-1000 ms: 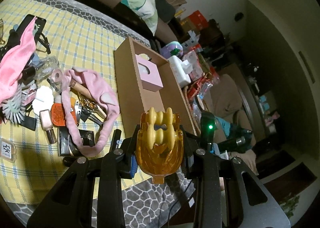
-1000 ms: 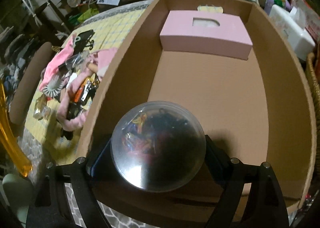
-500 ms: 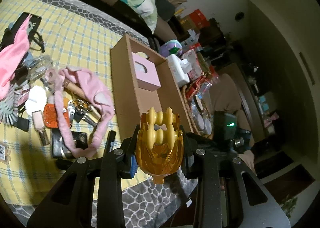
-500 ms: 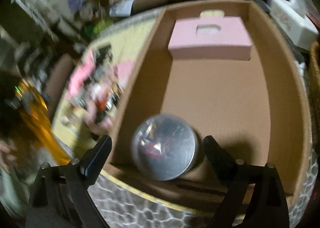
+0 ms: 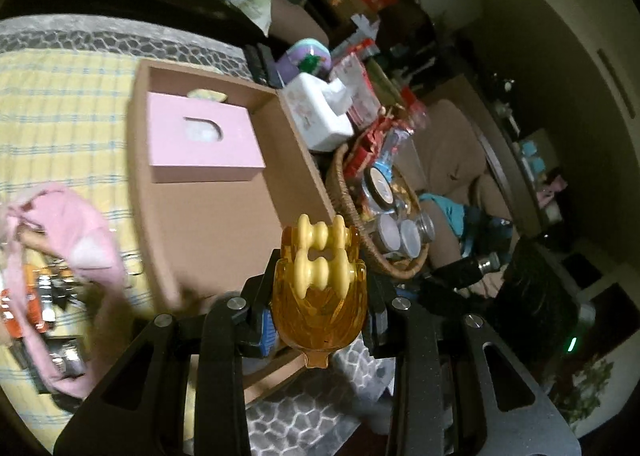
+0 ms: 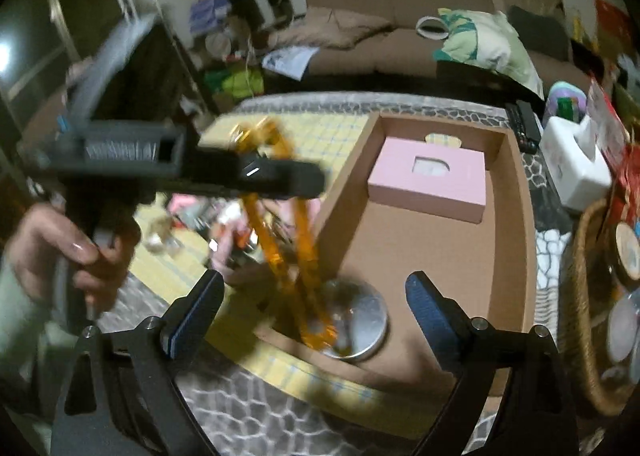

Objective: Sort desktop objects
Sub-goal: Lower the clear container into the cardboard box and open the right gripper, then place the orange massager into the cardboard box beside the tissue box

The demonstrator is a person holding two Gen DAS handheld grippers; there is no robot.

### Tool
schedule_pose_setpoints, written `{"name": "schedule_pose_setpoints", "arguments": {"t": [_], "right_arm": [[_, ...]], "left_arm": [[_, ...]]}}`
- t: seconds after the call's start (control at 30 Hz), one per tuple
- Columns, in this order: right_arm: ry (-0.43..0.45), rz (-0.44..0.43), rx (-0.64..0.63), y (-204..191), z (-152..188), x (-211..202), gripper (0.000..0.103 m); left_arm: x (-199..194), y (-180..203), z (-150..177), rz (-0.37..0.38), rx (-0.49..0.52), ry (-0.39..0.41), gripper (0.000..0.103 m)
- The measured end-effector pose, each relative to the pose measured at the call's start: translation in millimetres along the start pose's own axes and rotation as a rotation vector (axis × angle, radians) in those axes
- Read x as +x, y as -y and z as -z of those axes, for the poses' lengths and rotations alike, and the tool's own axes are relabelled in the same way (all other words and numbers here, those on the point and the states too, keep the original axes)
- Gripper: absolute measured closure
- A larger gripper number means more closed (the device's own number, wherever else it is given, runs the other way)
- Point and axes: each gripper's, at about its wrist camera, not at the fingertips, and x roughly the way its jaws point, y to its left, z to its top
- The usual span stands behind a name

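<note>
A heap of small desk items [image 5: 60,288], wound through with a pink cloth [image 5: 80,240], is seen at the left on the yellow checked tablecloth [image 5: 60,108]. Just beside it stands the cardboard box [image 5: 136,160], in which a pink tissue box [image 5: 200,140] is set against the far wall and a round clear-lidded container [image 6: 360,320] lies in the near corner. An amber massage roller [image 5: 320,288] is clamped in the left gripper [image 5: 320,320] and held over the box's near end. The right gripper [image 6: 312,316] is seen spread wide above the container, nothing between its fingers. A wicker basket [image 5: 340,196] of jars is set to the right.
</note>
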Motion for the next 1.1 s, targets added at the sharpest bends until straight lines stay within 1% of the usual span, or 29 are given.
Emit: {"name": "schedule_pose_setpoints", "arguments": {"t": [0.07, 0.1, 0.13, 0.17, 0.2, 0.27, 0.4, 0.47, 0.5, 0.53, 0.6, 0.63, 0.67, 0.73, 0.83, 0.93, 1.03, 1.1], "right_arm": [[-0.017, 0.050, -0.031, -0.6, 2.2, 15.2, 0.014], [-0.026, 0.085, -0.043, 1.2, 2.0, 23.7, 0.020], [-0.033, 0.104, -0.046, 4.7, 2.5, 29.6, 0.039], [-0.041, 0.109, -0.043, 9.6, 3.0, 36.4, 0.056], [-0.053, 0.097, -0.029, 15.7, 3.0, 42.6, 0.075], [-0.071, 0.088, -0.016, 24.6, 4.3, 51.5, 0.075], [-0.089, 0.130, -0.081, 30.5, 2.7, 60.0, 0.076], [-0.119, 0.139, -0.125, 36.6, -2.1, 67.9, 0.076], [-0.142, 0.144, -0.142, 40.3, -4.8, 73.2, 0.078], [-0.173, 0.146, -0.157, 45.2, -7.8, 80.3, 0.080], [-0.232, 0.156, -0.173, 58.4, -13.7, 96.1, 0.080], [-0.250, 0.152, -0.175, 64.7, -15.6, 102.9, 0.080], [-0.278, 0.141, -0.181, 71.2, -17.8, 112.6, 0.080], [-0.324, 0.155, -0.219, 77.5, -20.6, 130.6, 0.096], [-0.370, 0.134, -0.230, 84.8, -25.9, 155.9, 0.097], [-0.397, 0.131, -0.241, 86.5, -26.5, 174.5, 0.097], [-0.394, 0.103, -0.172, 94.1, -26.8, 179.4, 0.096], [-0.354, 0.082, -0.120, 98.1, -28.3, 173.0, 0.095]], "left_arm": [[8.5, 1.6, -1.5, 0.013, -0.012, -0.004, 0.073], [12.0, 1.7, -2.3, 0.010, -0.014, -0.005, 0.073], [14.3, 0.4, -2.6, 0.006, -0.017, -0.004, 0.073], [17.0, -1.7, -3.9, 0.004, -0.028, -0.001, 0.073], [18.8, -4.2, -5.0, 0.008, -0.041, 0.002, 0.072], [26.5, -11.0, -7.2, 0.016, -0.074, 0.007, 0.072], [36.7, -27.5, -11.6, 0.055, -0.130, 0.017, 0.072], [41.7, -35.2, -17.4, 0.042, -0.144, 0.026, 0.073], [41.5, -40.5, -21.4, 0.035, -0.156, 0.038, 0.072], [40.0, -46.4, -25.0, 0.028, -0.174, 0.051, 0.062], [31.3, -60.2, -32.7, 0.008, -0.211, 0.093, 0.047], [26.0, -65.5, -35.4, 0.001, -0.216, 0.113, 0.047], [21.0, -71.1, -38.5, -0.014, -0.208, 0.120, 0.047], [14.5, -77.6, -40.6, -0.044, -0.183, 0.118, 0.047], [3.6, -85.3, -39.4, -0.062, -0.150, 0.119, 0.047], [-1.8, -88.7, -33.5, -0.053, -0.126, 0.102, 0.047], [-6.6, -90.1, -27.5, -0.053, -0.106, 0.097, 0.047], [-8.2, -91.9, -24.8, -0.040, -0.111, 0.097, 0.047]]}}
